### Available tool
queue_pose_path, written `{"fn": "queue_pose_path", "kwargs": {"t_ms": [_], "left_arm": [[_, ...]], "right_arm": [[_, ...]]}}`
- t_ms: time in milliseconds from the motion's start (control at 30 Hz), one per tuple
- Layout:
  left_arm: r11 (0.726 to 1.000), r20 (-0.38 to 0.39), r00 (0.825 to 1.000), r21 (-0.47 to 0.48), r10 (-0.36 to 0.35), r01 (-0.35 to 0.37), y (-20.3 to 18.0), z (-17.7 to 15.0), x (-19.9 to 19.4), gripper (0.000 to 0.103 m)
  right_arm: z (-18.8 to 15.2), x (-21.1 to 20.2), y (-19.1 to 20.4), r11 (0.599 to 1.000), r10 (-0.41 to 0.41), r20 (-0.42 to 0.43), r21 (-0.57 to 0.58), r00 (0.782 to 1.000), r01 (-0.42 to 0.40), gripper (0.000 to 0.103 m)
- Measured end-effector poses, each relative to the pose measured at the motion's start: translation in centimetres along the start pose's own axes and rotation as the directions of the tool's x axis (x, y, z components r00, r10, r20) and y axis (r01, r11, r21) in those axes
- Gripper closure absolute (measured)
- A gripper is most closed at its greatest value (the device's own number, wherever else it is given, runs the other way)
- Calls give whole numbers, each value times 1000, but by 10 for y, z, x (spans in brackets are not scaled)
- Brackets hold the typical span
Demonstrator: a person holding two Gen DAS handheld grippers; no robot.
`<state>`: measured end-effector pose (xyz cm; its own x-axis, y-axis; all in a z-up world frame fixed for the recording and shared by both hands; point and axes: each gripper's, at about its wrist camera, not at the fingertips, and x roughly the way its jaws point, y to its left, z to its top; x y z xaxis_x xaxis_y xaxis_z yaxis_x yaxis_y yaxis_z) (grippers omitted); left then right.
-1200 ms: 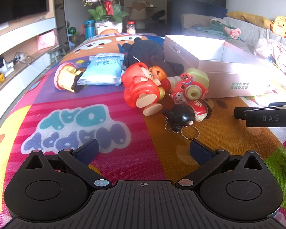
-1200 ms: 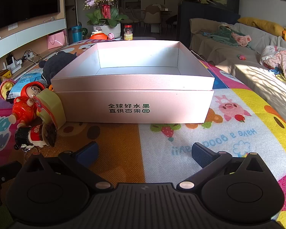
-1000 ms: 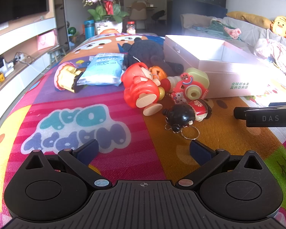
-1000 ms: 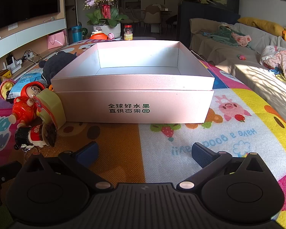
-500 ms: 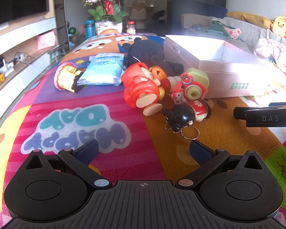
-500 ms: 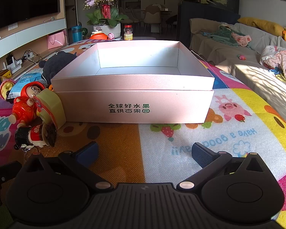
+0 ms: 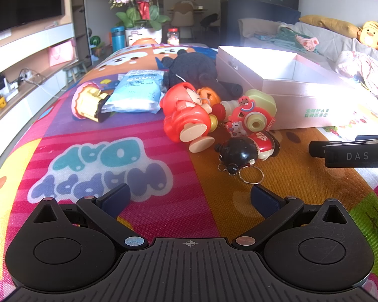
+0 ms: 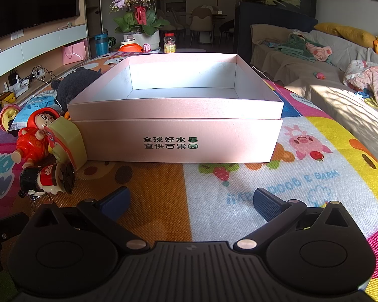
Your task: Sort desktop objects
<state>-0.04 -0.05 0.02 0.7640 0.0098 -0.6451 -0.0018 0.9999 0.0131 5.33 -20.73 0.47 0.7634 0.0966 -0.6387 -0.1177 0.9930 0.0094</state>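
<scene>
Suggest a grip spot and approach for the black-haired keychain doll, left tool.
Probably across the round black head of the keychain doll, coming straight ahead from the open left tool. The doll lies on its side, head nearest the tool, red body pointing toward the toy camera. The key ring lies flat on the mat, too thin to pinch.

- You are in a home living room.
- A large dark television point(image 8: 30, 5) hangs on the wall to your left above a long low cabinet point(image 8: 37, 40) with chargers and cables on its shelf.
- A grey sofa point(image 8: 340, 58) strewn with clothes, a yellow cushion point(image 8: 345, 31) and a duck plush point(image 7: 369, 35) runs along your right.
- Potted orchids point(image 8: 138, 5) stand ahead, with dining chairs point(image 8: 201, 22) beyond them.
- A cartoon-printed play mat point(image 8: 302, 176) covers the surface in front of you.
</scene>
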Motion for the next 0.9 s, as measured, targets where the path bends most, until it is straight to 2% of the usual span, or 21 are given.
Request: {"fn": "queue_pose_path", "kwargs": {"t_ms": [900], "left_arm": [[1000,-2,1000,0,-1,1,0,0,0,0]], "right_arm": [[1,-2,-3,1000,17,-10,0,1000,-17,0]]}}
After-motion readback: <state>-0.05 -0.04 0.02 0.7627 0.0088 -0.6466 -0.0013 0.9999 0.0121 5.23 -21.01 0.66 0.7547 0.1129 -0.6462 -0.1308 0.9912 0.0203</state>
